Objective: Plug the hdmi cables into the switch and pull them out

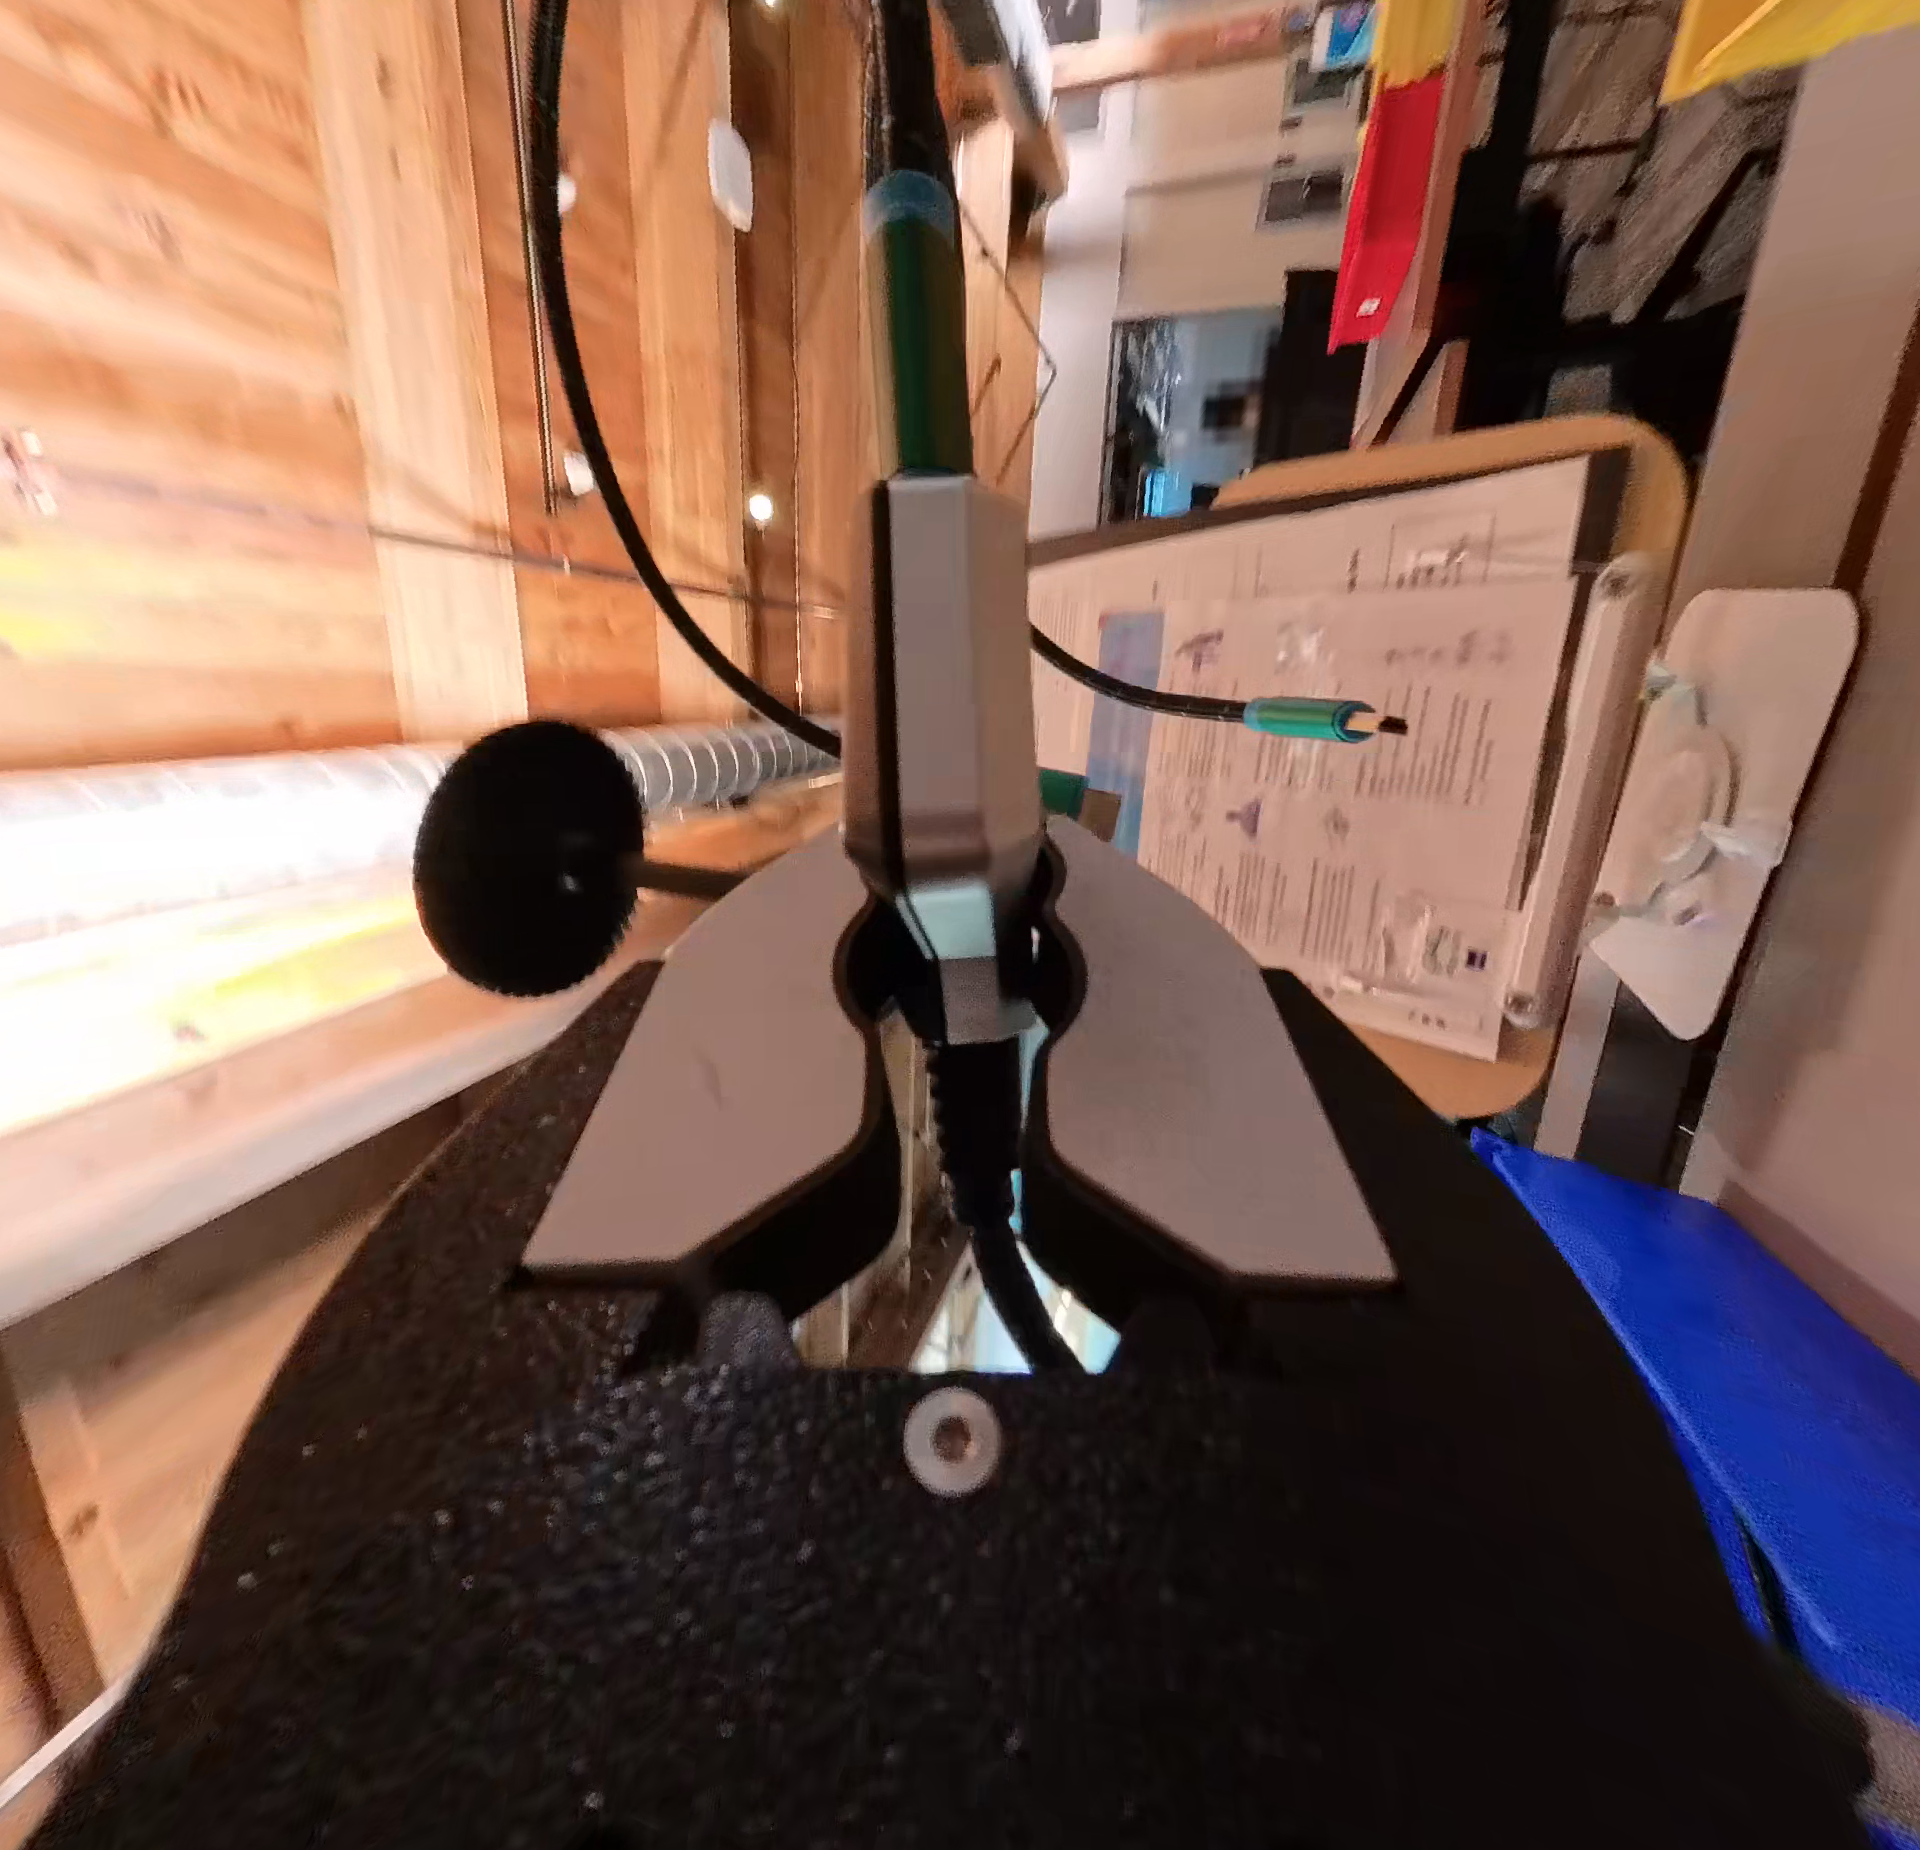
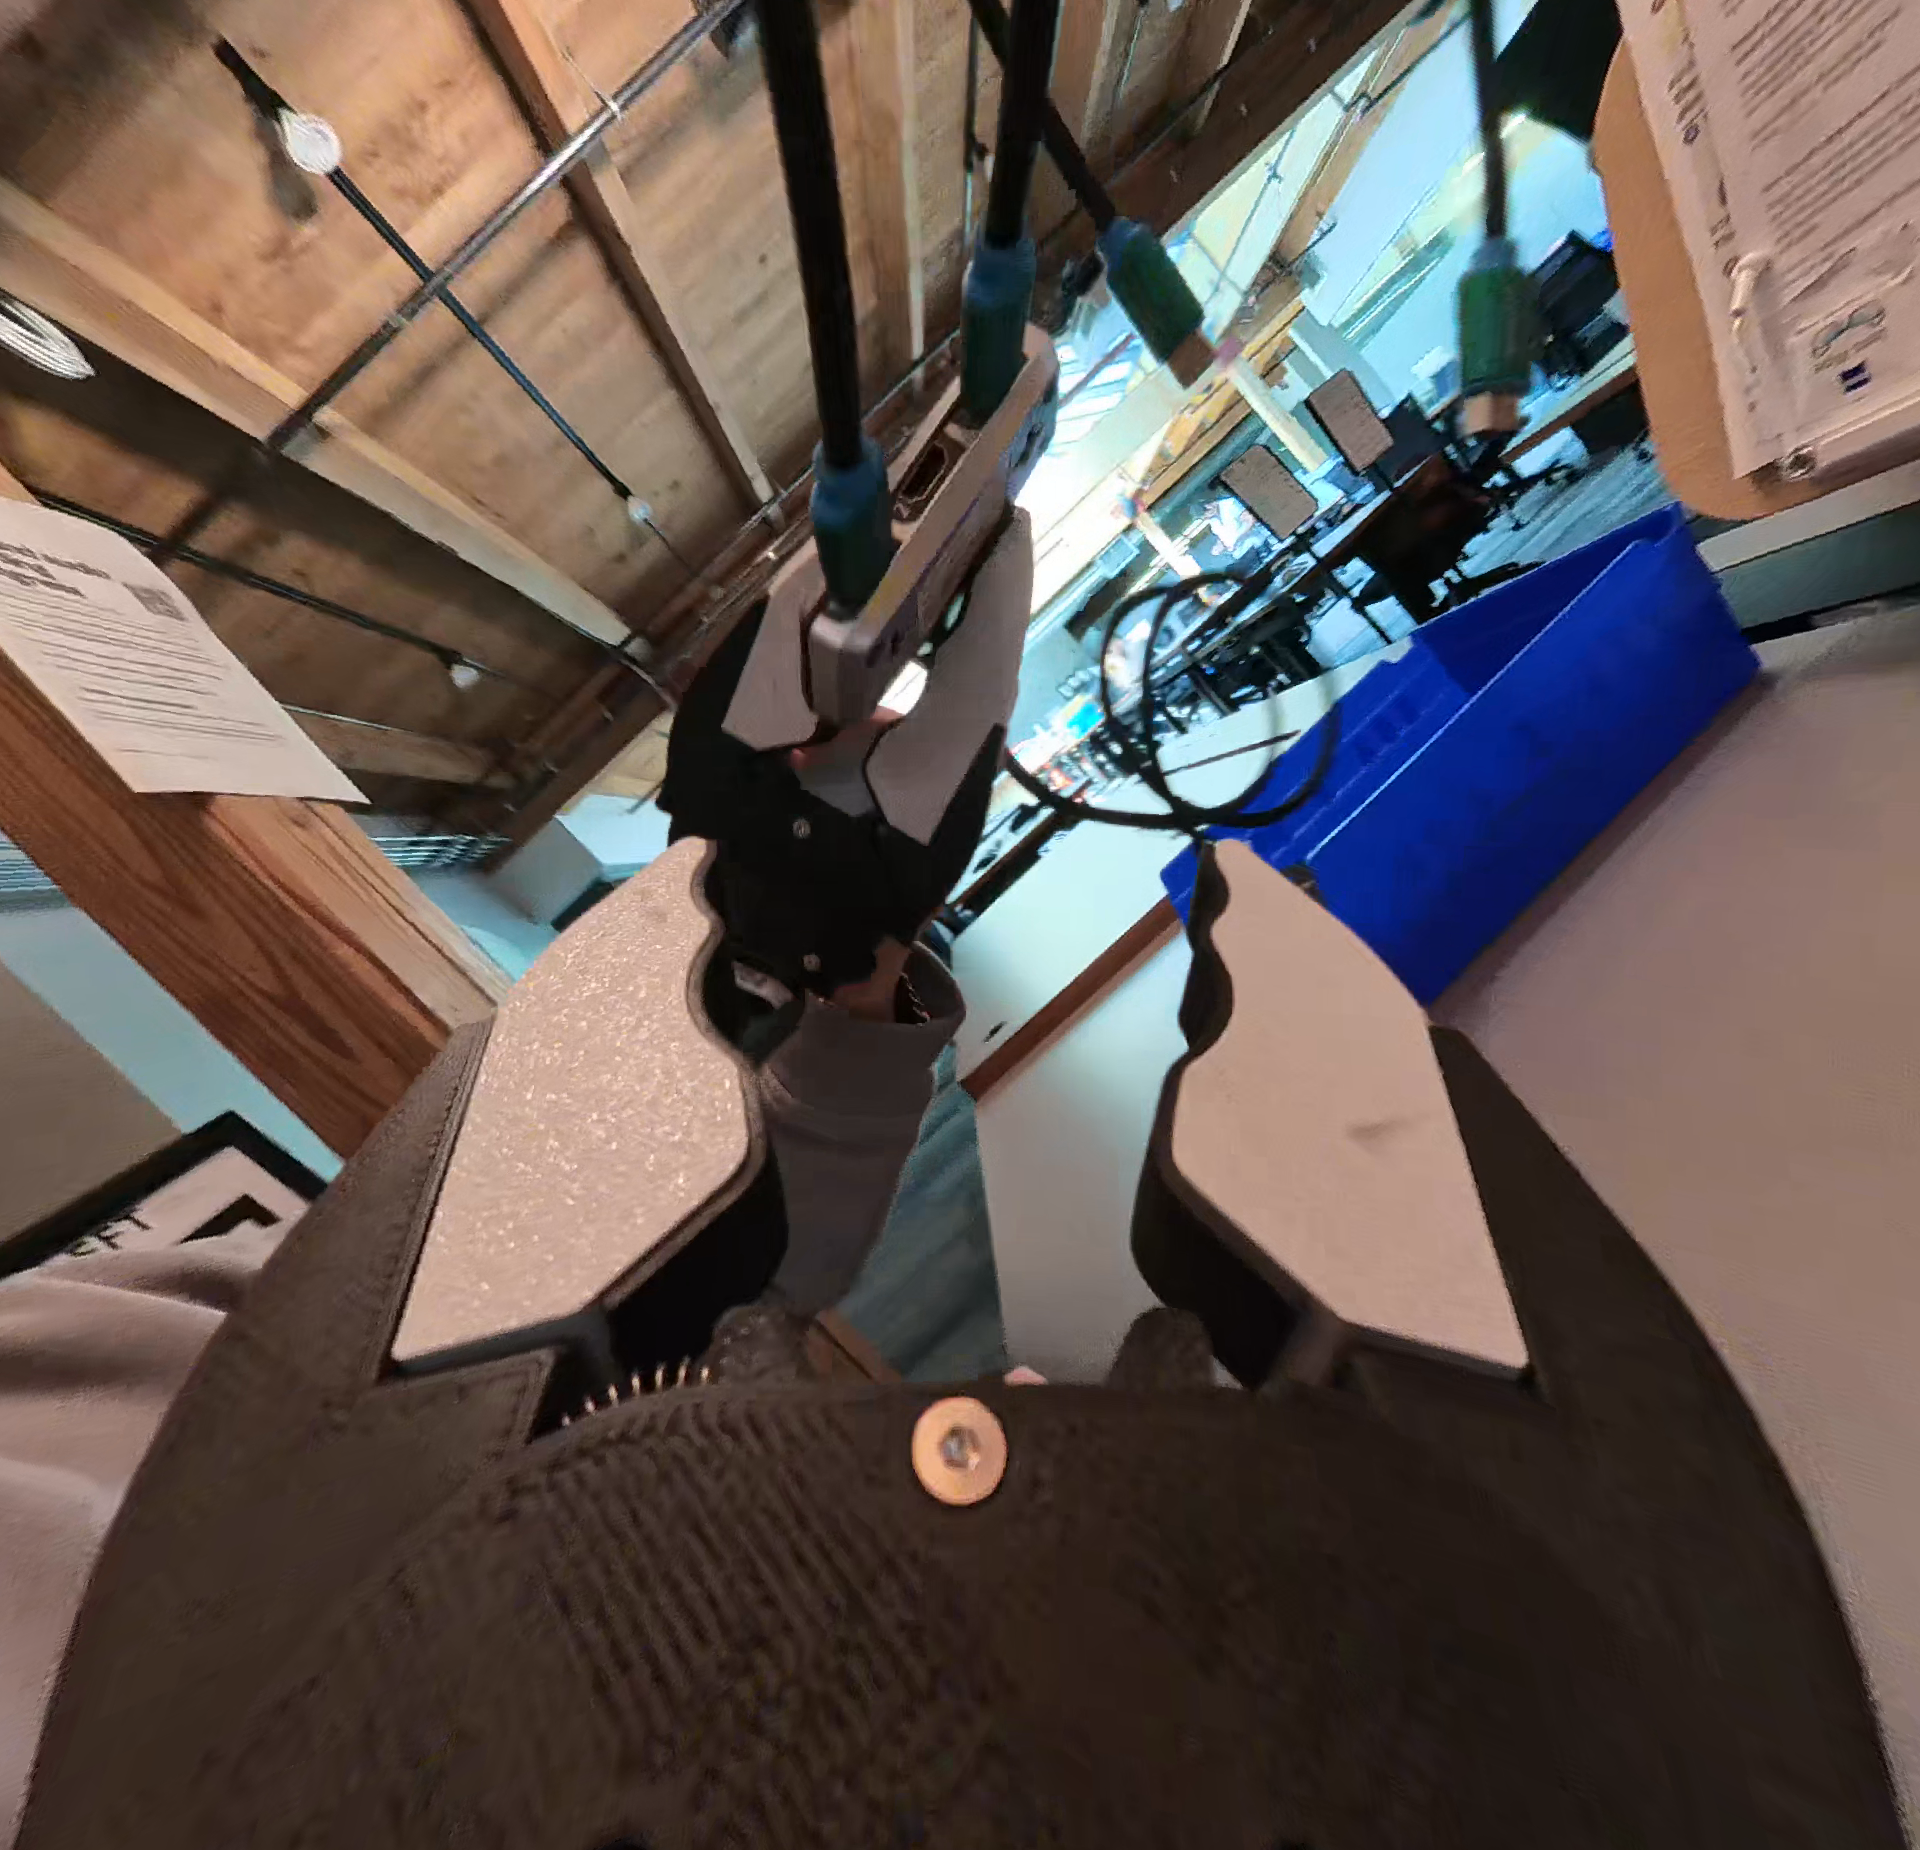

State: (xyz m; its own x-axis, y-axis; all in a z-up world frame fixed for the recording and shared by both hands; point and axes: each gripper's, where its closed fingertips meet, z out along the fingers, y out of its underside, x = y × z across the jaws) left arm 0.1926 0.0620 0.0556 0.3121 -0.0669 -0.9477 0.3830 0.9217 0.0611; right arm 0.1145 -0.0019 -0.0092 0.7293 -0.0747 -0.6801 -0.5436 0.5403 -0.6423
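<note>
My left gripper is shut on the lower end of a grey HDMI switch and holds it upright in the air. A green HDMI plug sits in the switch's top end. A loose green plug hangs to the right. In the right wrist view my right gripper is open and empty, below the left gripper and the switch. Two green plugs sit in the switch. Two loose plugs hang beside it.
A blue bin stands on the pale table at right, also in the left wrist view. A thin coiled black cable hangs by it. A board with printed sheets is behind. A wooden post stands at left.
</note>
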